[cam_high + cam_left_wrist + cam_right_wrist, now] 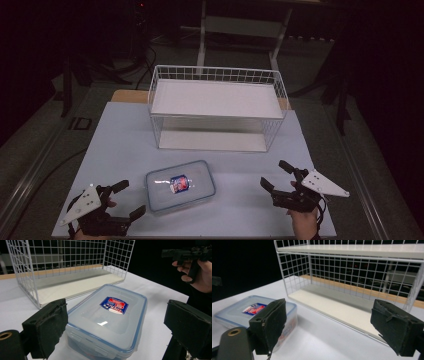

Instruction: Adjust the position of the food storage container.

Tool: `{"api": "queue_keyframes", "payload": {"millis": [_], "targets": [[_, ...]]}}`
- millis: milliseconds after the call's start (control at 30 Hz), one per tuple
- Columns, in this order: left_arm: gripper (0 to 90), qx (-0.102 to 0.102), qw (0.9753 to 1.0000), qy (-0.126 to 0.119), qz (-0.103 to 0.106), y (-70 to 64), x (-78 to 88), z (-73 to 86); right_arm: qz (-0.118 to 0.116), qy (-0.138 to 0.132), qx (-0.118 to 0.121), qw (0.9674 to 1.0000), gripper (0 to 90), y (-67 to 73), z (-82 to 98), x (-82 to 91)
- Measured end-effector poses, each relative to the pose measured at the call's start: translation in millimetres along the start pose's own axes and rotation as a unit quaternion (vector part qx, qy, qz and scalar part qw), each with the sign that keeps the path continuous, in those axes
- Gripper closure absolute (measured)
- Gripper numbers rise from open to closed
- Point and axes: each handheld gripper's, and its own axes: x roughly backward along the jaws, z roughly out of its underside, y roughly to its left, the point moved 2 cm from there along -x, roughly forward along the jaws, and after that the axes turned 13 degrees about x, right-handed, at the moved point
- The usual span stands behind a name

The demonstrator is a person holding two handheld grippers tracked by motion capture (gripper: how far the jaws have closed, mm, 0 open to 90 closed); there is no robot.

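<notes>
A clear plastic food box (180, 185) with a blue-rimmed lid and a red-and-blue label lies flat on the white table (120, 140), near its front. My left gripper (128, 200) stands open just left of the box, with nothing between its jaws. In the left gripper view the box (110, 317) lies ahead of the wide-apart jaws of my left gripper (117, 322). My right gripper (276, 175) is open at the table's front right, apart from the box. The right gripper view looks past the open jaws of my right gripper (337, 325) at the box (254, 311) on the left and at the rack.
A white wire rack (218, 107) with an upper shelf and a bottom board stands behind the box at mid table. The rack (352, 272) rises close ahead in the right gripper view. Dark floor and furniture legs surround the table.
</notes>
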Motion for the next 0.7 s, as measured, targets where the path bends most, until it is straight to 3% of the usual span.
{"api": "queue_keyframes", "payload": {"millis": [333, 367, 500, 533, 600, 633, 667, 700], "targets": [[9.3, -0.018, 0.9990, 0.035, 0.022, -13.0, -8.2, -6.7, -0.005, -0.019, 0.013, 0.9997, 12.5, 4.0, -9.0, 0.2], [15.1, -0.027, 0.9969, 0.065, 0.034, -17.6, -15.1, -7.5, -0.008, -0.016, 0.014, 0.9997, 12.6, 4.9, -9.1, -0.8], [27.6, -0.038, 0.9930, 0.106, 0.035, -23.9, -24.9, -4.9, -0.011, -0.013, 0.011, 0.9998, 12.6, 5.0, -8.4, -0.9], [33.3, -0.042, 0.9908, 0.122, 0.041, -25.9, -28.0, -3.1, -0.011, -0.012, 0.011, 0.9998, 12.6, 5.0, -8.4, -0.9], [45.1, -0.047, 0.9880, 0.141, 0.043, -28.3, -31.6, 0.2, -0.012, -0.011, 0.009, 0.9998, 12.6, 5.2, -8.2, -1.0], [52.7, -0.047, 0.9880, 0.141, 0.043, -28.3, -31.6, 0.2, -0.012, -0.011, 0.009, 0.9998, 12.6, 5.2, -8.2, -1.0], [57.0, -0.054, 0.9843, 0.161, 0.049, -30.1, -35.1, 4.7, -0.014, -0.011, 0.009, 0.9998, 12.7, 5.7, -8.1, -1.0], [61.7, -0.054, 0.9843, 0.161, 0.049, -30.1, -35.1, 4.7, -0.014, -0.011, 0.009, 0.9998, 12.7, 6.0, -8.0, -1.0]]}}
